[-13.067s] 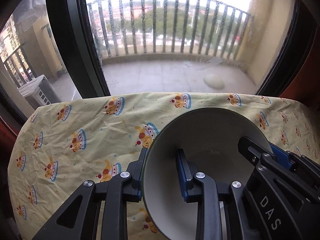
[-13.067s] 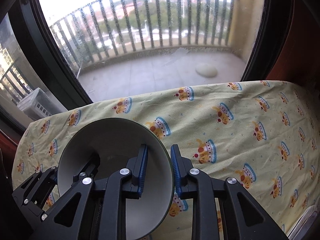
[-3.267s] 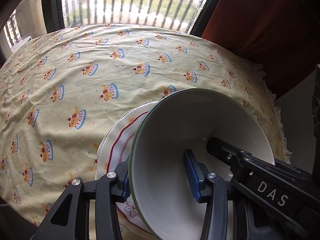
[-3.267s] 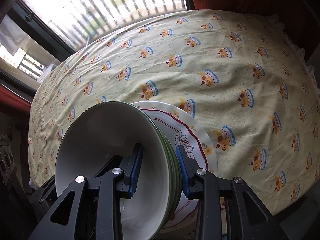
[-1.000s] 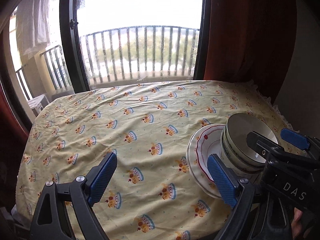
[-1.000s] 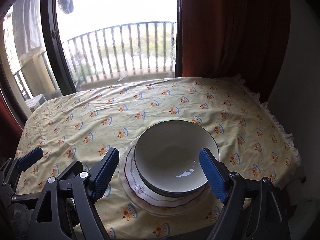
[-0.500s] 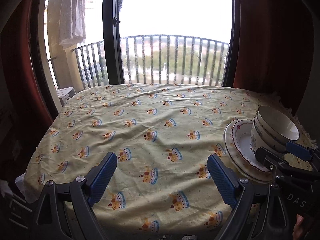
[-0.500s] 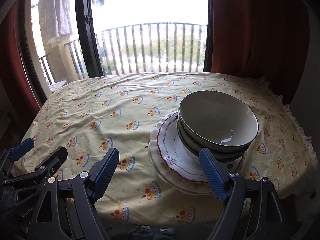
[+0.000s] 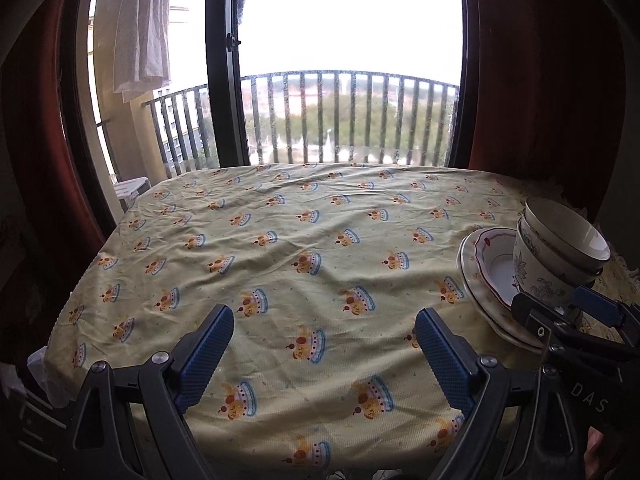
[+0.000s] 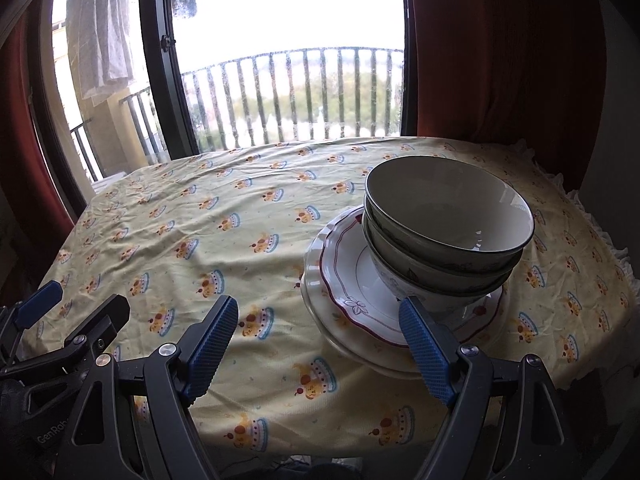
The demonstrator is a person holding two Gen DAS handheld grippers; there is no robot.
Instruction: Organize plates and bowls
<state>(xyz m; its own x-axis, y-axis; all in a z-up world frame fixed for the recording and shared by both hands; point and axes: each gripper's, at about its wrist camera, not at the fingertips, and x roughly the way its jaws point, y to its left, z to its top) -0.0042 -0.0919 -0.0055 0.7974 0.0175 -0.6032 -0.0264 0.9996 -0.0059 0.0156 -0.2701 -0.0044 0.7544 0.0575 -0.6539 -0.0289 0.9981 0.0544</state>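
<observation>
So, far left in both views: red curtain (image 9: 36, 200), then a dark window frame (image 9: 224, 80) with a pale cloth (image 9: 140, 32) hanging outside it, and a balcony railing (image 9: 340, 120) behind the glass. The table (image 9: 280, 240) carries a yellow cloth printed with little cakes, wrinkled, bare across its left and middle.

Left tongs (image 9: 324, 352) sit low at the near edge of the table, jaws spread wide, blue pads facing each other, only the cloth showing in the gap; they grip nothing. In the right wrist view the left tongs (image 10: 74, 306) poke in at the lower left corner.

Right tongs (image 10: 318, 340) are also wide apart and hold nothing; left pad over bare cloth, right pad overlapping the near rim of the plates in the picture, contact not clear.

Plates (image 10: 352, 304): stacked, red-rimmed one with a leaf motif on top of a plainer one, on the right half of the table near its near edge. Bowls (image 10: 444, 216): nested, upright, standing on the top plate, dark-rimmed one uppermost, inside empty. From the left wrist view the same plates (image 9: 480, 264) and bowls (image 9: 560, 240) sit at far right, with the right tongs (image 9: 568, 316) just in front of them.

Far right: more red curtain (image 10: 500, 60) and a frilled table edge.
</observation>
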